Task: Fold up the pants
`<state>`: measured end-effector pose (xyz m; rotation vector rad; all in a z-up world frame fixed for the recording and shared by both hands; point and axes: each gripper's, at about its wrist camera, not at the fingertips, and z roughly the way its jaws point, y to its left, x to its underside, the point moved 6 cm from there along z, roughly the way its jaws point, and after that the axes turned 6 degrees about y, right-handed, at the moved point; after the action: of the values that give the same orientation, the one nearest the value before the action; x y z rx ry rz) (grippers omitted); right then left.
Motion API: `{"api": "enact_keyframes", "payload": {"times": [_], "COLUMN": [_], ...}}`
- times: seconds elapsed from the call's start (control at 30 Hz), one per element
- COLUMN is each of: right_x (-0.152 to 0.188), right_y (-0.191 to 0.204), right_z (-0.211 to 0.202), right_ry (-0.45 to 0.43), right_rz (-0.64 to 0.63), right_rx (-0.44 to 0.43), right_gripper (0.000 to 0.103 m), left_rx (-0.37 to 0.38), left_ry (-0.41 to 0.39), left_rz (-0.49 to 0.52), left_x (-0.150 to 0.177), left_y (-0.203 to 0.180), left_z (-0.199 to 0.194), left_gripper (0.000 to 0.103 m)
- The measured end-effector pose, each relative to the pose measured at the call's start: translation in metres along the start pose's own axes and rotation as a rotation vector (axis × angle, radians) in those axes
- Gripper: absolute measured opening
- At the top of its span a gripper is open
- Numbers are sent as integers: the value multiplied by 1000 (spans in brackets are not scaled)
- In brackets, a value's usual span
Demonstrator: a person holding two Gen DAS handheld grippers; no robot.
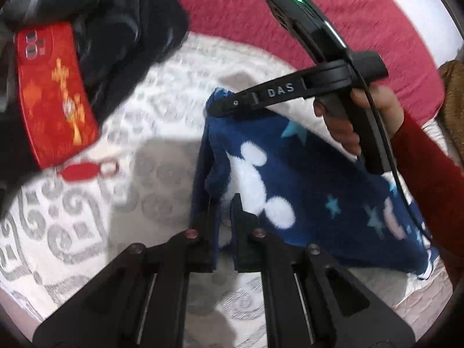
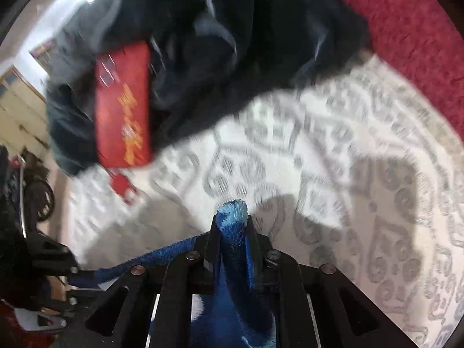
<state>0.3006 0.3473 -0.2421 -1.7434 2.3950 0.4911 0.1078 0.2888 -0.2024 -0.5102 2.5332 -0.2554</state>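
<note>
Blue fleece pants (image 1: 304, 179) with white mouse heads and light blue stars hang lifted over a white patterned bedcover (image 1: 87, 226). My left gripper (image 1: 224, 206) is shut on the pants' near edge, the fabric pinched between its black fingers. In the left wrist view my right gripper (image 1: 213, 107) grips the pants' far top corner, and a hand (image 1: 362, 116) in a red sleeve holds it. The right wrist view shows my right gripper (image 2: 232, 223) shut on a bunched ridge of the pants (image 2: 232, 266), with a fleece tuft poking past the fingertips.
A red phone (image 1: 55, 92) (image 2: 123, 113) with a gold design lies on a crumpled dark garment (image 1: 124, 29) (image 2: 232, 43) at the left. A small red charm (image 1: 76, 171) lies by it. A crimson blanket (image 1: 261, 14) (image 2: 406, 29) borders the far side.
</note>
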Motion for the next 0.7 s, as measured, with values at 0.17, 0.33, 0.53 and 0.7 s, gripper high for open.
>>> {"api": "enact_keyframes", "payload": {"times": [0.17, 0.33, 0.53, 0.7], "right_x": [-2, 11, 58, 110], "right_y": [-8, -19, -13, -12], "right_z": [-6, -44, -78, -78], "right_ry": [-70, -129, -87, 0], "right_rz": [45, 107, 135, 171], "right_rx": [64, 106, 221, 263], "right_gripper": [64, 69, 69, 69], "left_rx": [-77, -71, 10, 10], "left_ry": [-13, -35, 22, 56], "left_rz": [73, 71, 12, 15], "left_x": [3, -1, 2, 3], "left_y": [-1, 2, 0, -9], "left_z": [-10, -11, 3, 12], "left_gripper": [58, 67, 67, 67]}}
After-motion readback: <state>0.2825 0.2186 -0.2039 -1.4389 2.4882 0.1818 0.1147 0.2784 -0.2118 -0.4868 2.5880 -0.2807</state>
